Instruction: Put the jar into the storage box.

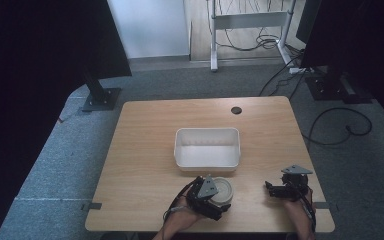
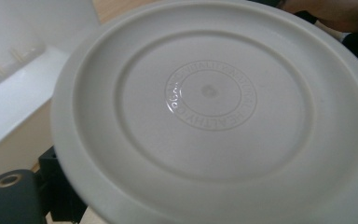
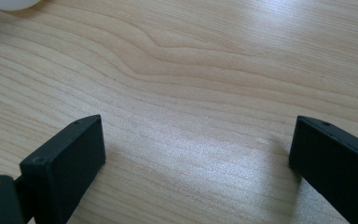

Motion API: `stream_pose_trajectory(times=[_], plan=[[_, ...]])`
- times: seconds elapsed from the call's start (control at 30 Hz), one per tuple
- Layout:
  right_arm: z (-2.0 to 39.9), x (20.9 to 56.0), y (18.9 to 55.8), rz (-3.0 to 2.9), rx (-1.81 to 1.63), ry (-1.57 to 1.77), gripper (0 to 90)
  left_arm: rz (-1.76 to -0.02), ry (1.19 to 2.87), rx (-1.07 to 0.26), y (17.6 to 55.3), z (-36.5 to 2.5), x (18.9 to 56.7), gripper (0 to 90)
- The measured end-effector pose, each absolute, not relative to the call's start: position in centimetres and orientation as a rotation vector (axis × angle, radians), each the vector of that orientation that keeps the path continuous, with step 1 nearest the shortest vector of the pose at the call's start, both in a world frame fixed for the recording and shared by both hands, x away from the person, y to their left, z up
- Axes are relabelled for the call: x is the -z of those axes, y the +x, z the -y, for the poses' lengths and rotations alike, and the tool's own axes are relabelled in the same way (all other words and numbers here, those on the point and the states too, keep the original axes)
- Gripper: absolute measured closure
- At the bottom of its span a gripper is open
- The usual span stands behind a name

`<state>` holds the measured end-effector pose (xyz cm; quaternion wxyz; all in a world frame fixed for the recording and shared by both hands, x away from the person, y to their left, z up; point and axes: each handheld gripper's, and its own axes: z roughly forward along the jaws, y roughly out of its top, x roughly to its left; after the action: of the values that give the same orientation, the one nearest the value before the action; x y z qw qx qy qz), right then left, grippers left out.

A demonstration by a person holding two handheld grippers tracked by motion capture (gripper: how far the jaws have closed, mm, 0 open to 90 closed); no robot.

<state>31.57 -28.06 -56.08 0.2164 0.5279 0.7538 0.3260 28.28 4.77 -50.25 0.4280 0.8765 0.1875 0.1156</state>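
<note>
1 plate (image 2: 209, 116), 1 tub (image 1: 207, 148), 2 grippers.

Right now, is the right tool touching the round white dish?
Apart. In the high view, bare table lies between the right tool and the round white dish. The right gripper view shows its jaws wide open over bare wood.

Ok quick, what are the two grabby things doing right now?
Left hand-held gripper: at the round plate; grip cannot be told.
Right hand-held gripper: open, holding nothing.
</note>
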Motion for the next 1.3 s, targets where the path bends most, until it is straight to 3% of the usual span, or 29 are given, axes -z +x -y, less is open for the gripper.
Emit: stream_pose_trajectory(times=[1.3], plan=[[28.1,56.1,31.6,-2.089,-0.904,1.462,3.1,-0.576,2.136,-0.385,33.1,-5.2,47.3,10.4]])
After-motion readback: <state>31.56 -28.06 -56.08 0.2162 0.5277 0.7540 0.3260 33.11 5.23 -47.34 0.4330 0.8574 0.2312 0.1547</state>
